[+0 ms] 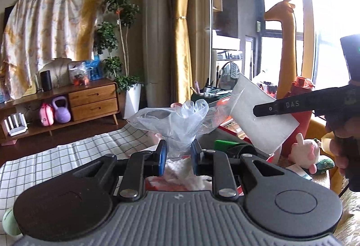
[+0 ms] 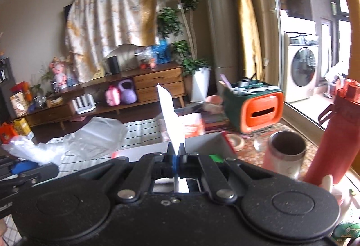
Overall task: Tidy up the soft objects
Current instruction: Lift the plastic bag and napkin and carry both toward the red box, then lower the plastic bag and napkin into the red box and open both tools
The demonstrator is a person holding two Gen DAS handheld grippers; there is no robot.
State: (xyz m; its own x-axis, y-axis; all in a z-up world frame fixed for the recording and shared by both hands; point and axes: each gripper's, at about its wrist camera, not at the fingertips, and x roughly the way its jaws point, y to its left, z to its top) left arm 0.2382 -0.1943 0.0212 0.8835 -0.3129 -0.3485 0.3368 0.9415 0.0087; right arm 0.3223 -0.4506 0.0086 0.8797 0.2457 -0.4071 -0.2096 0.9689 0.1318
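My left gripper [image 1: 178,149] is shut on the bunched neck of a clear plastic bag [image 1: 177,119], which flares upward above the blue pads. My right gripper [image 2: 177,151] is shut on a flat white sheet [image 2: 169,115] that stands edge-on above its jaws. In the left wrist view that white sheet [image 1: 263,115] hangs just right of the bag, with the right gripper [image 1: 256,110] clamped across it and a hand behind. The plastic bag [image 2: 90,135] lies to the left in the right wrist view.
A checked cloth [image 1: 56,162] covers the surface below. To the right stand a red bottle [image 2: 333,133], a metal cup [image 2: 285,151], a green and orange box [image 2: 254,108] and a pink plush toy [image 1: 306,153]. A grey open box [image 2: 202,144] sits under the right gripper.
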